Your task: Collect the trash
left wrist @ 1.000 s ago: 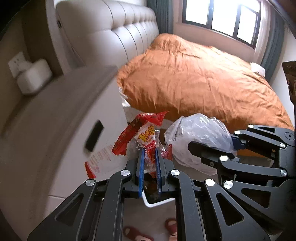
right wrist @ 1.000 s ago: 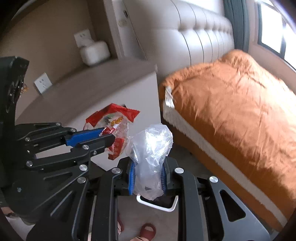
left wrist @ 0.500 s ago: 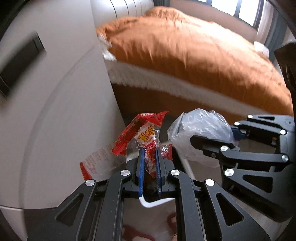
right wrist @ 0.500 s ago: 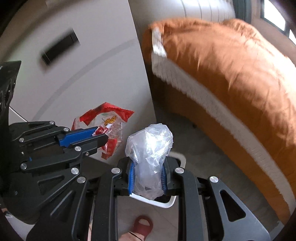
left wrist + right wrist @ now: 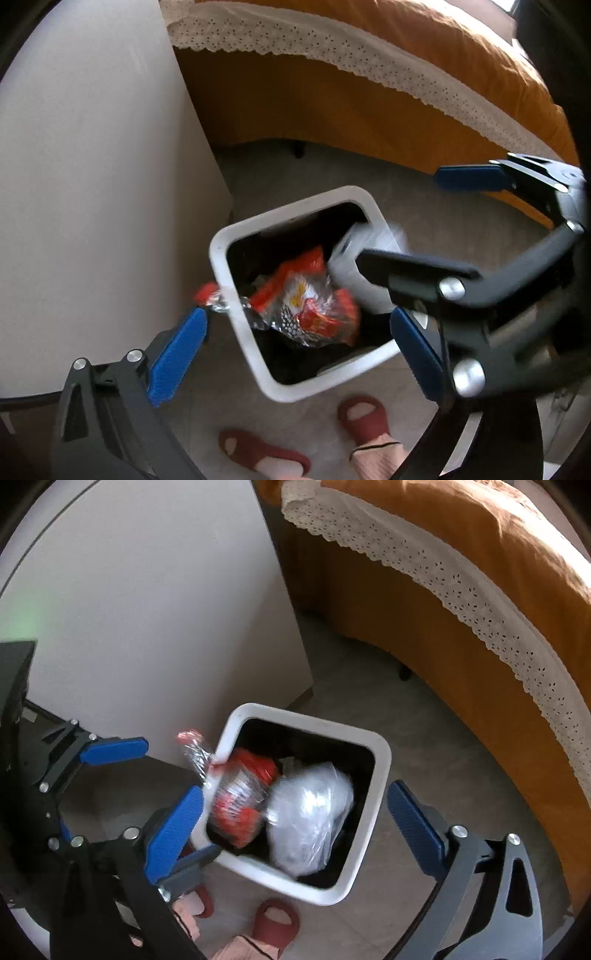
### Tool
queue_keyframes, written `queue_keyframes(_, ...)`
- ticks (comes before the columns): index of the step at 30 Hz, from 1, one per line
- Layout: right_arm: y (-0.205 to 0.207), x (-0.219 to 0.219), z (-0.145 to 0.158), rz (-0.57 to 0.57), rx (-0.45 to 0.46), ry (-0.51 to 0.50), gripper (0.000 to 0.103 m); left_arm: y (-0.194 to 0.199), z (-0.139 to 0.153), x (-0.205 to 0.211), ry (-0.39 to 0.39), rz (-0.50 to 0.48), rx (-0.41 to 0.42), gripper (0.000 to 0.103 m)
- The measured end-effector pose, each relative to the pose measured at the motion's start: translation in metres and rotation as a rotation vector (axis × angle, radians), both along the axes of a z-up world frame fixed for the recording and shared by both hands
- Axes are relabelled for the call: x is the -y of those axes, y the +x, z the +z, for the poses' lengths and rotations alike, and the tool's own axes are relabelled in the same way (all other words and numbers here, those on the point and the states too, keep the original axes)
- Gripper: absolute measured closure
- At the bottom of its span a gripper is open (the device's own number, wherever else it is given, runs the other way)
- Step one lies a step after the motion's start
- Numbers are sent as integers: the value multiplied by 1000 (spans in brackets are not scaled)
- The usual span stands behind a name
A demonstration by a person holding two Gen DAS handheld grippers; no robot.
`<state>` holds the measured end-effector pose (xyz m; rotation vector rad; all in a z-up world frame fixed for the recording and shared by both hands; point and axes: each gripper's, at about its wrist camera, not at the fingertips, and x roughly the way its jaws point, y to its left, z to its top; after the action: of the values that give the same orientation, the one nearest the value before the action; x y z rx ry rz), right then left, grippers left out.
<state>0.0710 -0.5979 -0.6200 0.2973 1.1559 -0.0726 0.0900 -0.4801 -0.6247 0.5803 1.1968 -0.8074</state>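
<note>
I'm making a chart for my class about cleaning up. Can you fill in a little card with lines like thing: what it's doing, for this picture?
bin: white trash bin on the floor, between cabinet and bed
red wrapper: snack wrapper at the bin's mouth, one end over the rim
clear bag: plastic bag in the bin's mouth beside the wrapper
left tool: open, above the bin
right tool: open, above the bin
feet: red slippers beside the bin

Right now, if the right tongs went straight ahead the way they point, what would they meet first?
Most likely the clear plastic bag lying in the white bin, between the open right tongs; depth is hard to judge.
</note>
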Motion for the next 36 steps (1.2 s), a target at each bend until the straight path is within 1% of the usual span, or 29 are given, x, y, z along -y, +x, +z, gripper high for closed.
queue_keyframes(2, 1, 3, -5, -5, -12, -8, 4, -4, -6, -2, 11, -1, 14, 5)
queue_keyframes(6, -1, 6, -1, -5, -7, -28, 4, -6, 0, -9, 14, 4, 38, 5)
queue_keyframes(10, -5, 7, 12, -11, -3, -34, 4, 0, 14, -13, 1, 14, 43, 5)
queue_keyframes(15, -5, 7, 43, -15, 16, -56, 4, 3, 44, -13, -19, 20, 67, 5)
queue_keyframes(18, -5, 6, 74, -10, 38, -77, 4, 3, 71, -11, -39, 21, 77, 5)
queue_keyframes(19, -6, 6, 83, -11, 49, -82, 4, 3, 88, -11, -59, 18, 84, 5)
queue_keyframes(20, -7, 7, 101, -18, 69, -87, 4, 2, 97, -11, -69, 18, 89, 5)
queue_keyframes(21, -6, 9, 110, -19, 78, -90, 4, 1, 113, -12, -87, 22, 92, 5)
queue_keyframes(22, -7, 10, 128, -24, 96, -97, 4, 1, 124, -10, -98, 26, 97, 5)
queue_keyframes(23, -8, 12, 139, -26, 109, -104, 4, 1, 139, -10, -113, 32, 105, 5)
queue_keyframes(24, -9, 13, 156, -31, 126, -112, 4, 1, 147, -10, -122, 34, 109, 5)
queue_keyframes(28, -16, 11, 217, -37, 187, -144, 4, -1, 212, -13, -177, 59, 159, 5)
queue_keyframes(30, -21, 7, 255, -36, 234, -166, 4, -3, 238, -17, -195, 64, 185, 5)
queue_keyframes(31, -22, 6, 268, -34, 250, -171, 4, -3, 256, -20, -206, 71, 205, 5)
queue_keyframes(32, -25, 2, 287, -32, 276, -181, 4, -4, 275, -24, -220, 81, 228, 5)
queue_keyframes(33, -27, -1, 303, -29, 299, -191, 4, -5, 288, -27, -231, 86, 239, 5)
queue_keyframes(34, -28, -7, 323, -22, 330, -199, 4, -5, 310, -34, -248, 100, 255, 5)
queue_keyframes(36, -31, -15, 350, -18, 378, -208, 4, -6, 342, -44, -271, 123, 288, 5)
